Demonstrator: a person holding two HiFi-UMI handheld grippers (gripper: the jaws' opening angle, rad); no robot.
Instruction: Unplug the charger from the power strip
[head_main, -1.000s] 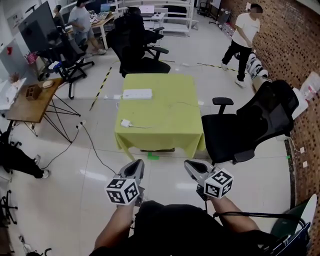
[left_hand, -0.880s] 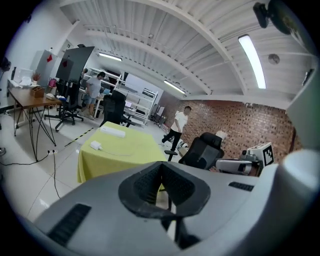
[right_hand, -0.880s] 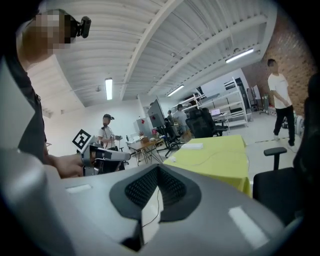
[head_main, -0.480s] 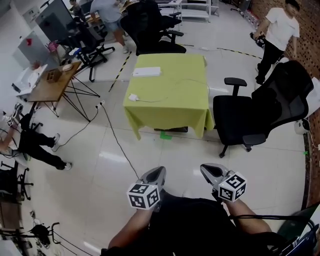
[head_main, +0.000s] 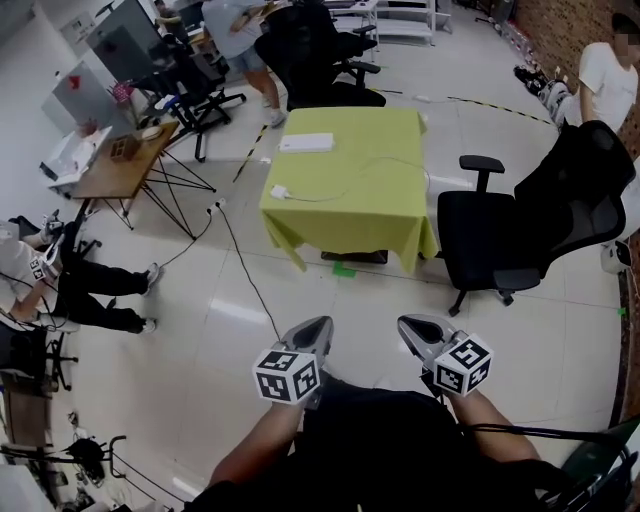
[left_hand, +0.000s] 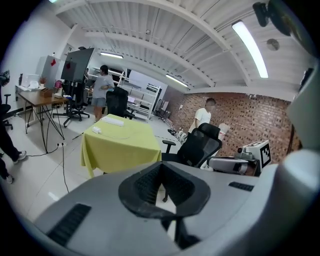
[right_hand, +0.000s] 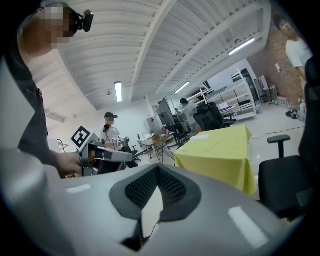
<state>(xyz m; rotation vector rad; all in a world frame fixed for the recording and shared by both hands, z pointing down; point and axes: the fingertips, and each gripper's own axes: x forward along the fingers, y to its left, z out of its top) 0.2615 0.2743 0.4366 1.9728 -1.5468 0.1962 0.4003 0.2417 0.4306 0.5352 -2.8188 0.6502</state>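
Note:
A white power strip (head_main: 306, 143) lies at the far end of a table under a yellow-green cloth (head_main: 370, 200). Nearer the table's left front corner lies a small white charger (head_main: 279, 192), and a thin white cable runs from it across the cloth. Both are also in the left gripper view, the power strip (left_hand: 113, 120) and the charger (left_hand: 96, 130). My left gripper (head_main: 318, 324) and right gripper (head_main: 405, 324) hang side by side close to my body, well short of the table, over the floor. Both are shut and empty.
A black office chair (head_main: 540, 230) stands right of the table. More black chairs (head_main: 320, 60) stand behind it. A wooden desk (head_main: 125, 165) is at the left. A cable (head_main: 245, 280) trails over the tiled floor. A person sits on the floor at the left (head_main: 80, 290), and another stands at the far right (head_main: 610, 80).
The head view has swung, and the table now sits further right and higher in it. Both grippers have shifted right, still low and shut. The standing person has moved to the right edge.

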